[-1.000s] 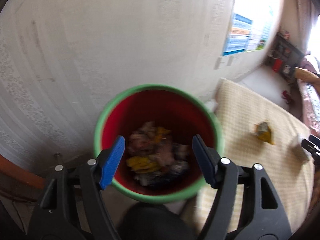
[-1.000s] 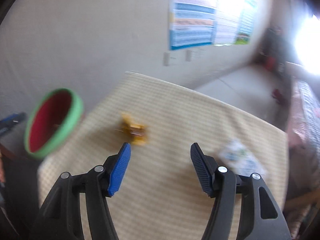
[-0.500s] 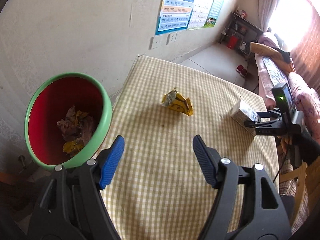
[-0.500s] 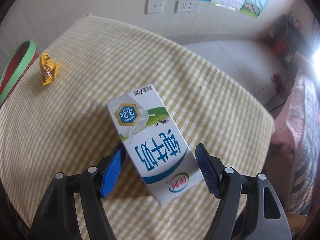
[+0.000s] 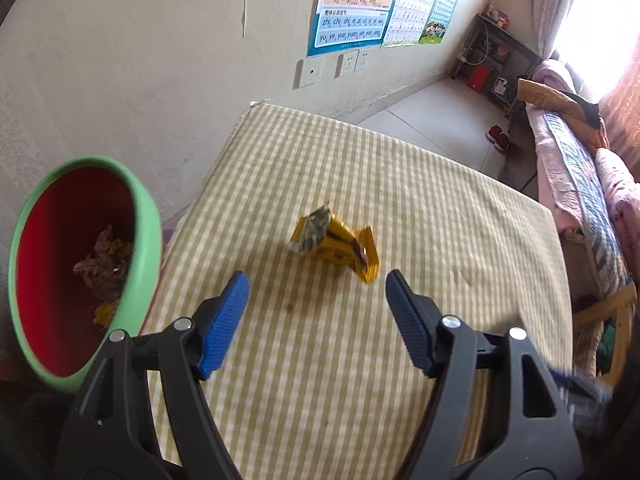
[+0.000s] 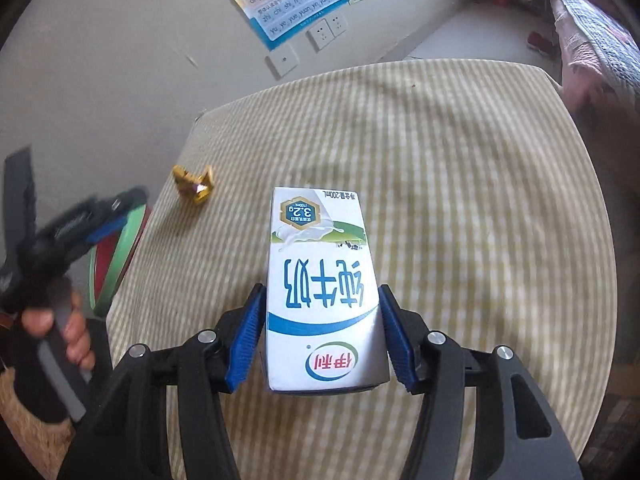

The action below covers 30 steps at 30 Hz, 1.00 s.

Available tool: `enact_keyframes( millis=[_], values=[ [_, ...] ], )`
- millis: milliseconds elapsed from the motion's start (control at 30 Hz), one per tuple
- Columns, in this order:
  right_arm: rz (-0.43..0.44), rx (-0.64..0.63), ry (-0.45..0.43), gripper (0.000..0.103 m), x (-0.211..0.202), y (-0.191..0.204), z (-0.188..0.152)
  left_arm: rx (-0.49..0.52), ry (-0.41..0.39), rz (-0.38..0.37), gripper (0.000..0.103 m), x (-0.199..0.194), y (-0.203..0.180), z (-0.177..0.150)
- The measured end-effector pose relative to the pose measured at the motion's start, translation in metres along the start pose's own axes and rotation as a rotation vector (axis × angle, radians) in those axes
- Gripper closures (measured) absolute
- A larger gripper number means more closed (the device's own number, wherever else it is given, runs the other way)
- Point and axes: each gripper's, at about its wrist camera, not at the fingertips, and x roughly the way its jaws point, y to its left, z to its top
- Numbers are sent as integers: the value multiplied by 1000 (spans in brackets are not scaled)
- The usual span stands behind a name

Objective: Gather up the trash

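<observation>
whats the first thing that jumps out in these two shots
The white and blue milk carton lies on the checked tablecloth between the closing pads of the right tongs. In the left wrist view, a crumpled yellow wrapper sits just beyond the open left tongs, with the green-rimmed red bin off the table's left edge.

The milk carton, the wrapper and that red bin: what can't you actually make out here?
- Milk carton, right view: its sides, behind the blue pads.
- Red bin, left view: base cut by the picture's edge; the trash inside is dim.
- Yellow wrapper: print too small.
- Left gripper, right view: blurred.
</observation>
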Motion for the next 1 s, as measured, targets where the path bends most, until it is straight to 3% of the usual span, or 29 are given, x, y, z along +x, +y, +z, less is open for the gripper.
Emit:
enact_keyframes(
  millis=[100,267,300,333,367,500,833,1000],
  values=[
    [-42,-43,-28,49,-6,24,-32,-3,17,27,35,24,-6,11],
    [-41,-109,4,48,3,47,-52,35,77,75,38,64,-17,17],
    [-37,-116,0,48,5,51,-52,31,110,72,46,72,-17,16],
    [-30,-121,-6,48,5,52,-51,30,127,77,46,77,-17,14],
    [-29,-127,-13,48,4,53,-52,45,107,89,51,75,-19,14],
    [-15,-117,-16,47,3,47,-51,95,112,63,88,70,-28,10],
    [-22,-143,-26,39,3,48,-45,155,34,16,91,6,-29,-18],
    [-37,-170,-36,38,0,56,-42,183,80,-19,90,-13,-19,-48]
  ],
)
